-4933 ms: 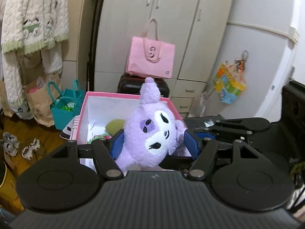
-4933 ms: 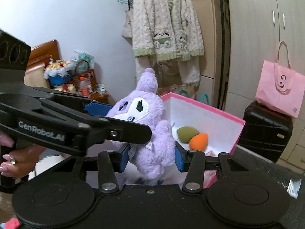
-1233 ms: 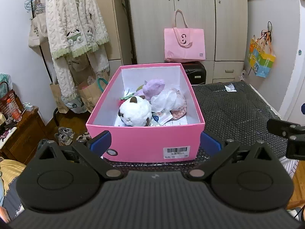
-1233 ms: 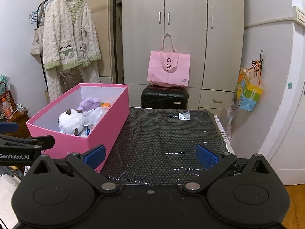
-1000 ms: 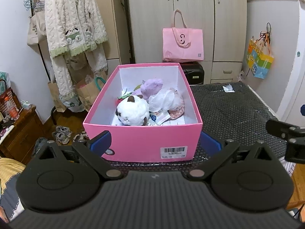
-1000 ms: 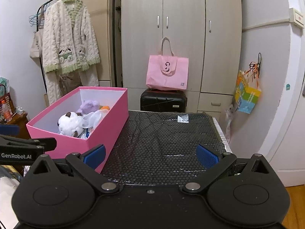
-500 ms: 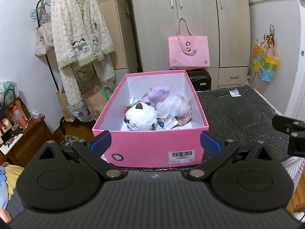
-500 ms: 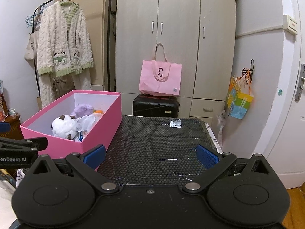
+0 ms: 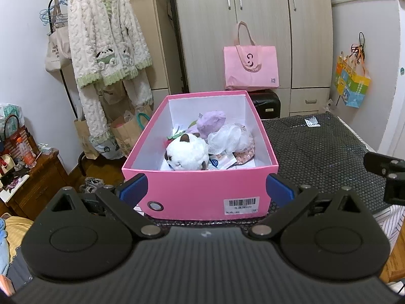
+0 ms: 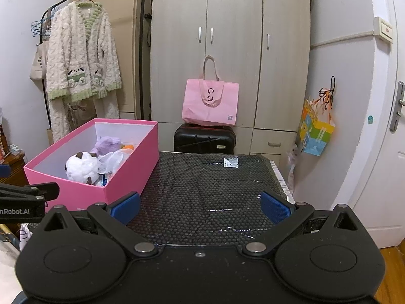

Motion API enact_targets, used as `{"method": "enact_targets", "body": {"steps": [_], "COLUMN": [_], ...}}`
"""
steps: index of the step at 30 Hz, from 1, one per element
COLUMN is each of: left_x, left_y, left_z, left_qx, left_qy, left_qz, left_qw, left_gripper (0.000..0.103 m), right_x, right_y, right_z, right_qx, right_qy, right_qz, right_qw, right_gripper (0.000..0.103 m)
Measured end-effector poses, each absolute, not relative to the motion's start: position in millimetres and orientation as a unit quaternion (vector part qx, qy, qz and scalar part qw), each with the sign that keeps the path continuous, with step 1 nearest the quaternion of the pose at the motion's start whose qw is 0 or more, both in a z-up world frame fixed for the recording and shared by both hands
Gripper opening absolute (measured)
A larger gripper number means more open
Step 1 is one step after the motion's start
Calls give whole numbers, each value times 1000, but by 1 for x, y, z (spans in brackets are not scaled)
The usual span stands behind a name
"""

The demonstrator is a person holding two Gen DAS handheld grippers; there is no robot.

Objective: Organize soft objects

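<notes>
Drawn back from the pink box, both the left gripper and right gripper are held empty, jaws spread. The purple plush, gripped seconds earlier, now lies inside beside the white plush; sorting appears finished.

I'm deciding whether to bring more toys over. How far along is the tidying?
Looks nearly done: the white plush, purple plush and mesh puff lie in the pink box. Left gripper and right gripper are open and empty. The black mat holds only a small packet.
</notes>
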State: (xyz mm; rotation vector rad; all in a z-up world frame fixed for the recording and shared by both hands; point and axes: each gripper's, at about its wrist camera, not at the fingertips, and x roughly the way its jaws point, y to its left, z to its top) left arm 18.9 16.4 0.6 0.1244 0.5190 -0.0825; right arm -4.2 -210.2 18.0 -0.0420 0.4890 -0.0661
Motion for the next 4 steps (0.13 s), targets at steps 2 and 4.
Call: {"method": "enact_targets", "body": {"steps": [2,4], "left_x": [19,19], "left_y": [16,16], "left_z": [0,0], "left_qx": [61,61], "left_qy": [257,257], "left_qz": [-41,-41], "left_qw": [964,964], "left_gripper": [101,101], "right_x": [-4,-4], "right_y": [-211,-211], "right_z": [17,17], "right_qx": [-20,-20], "right_qy": [243,243], "right_qz": [-33,-33], "right_qw": [969,969], "right_gripper": [103,103]}}
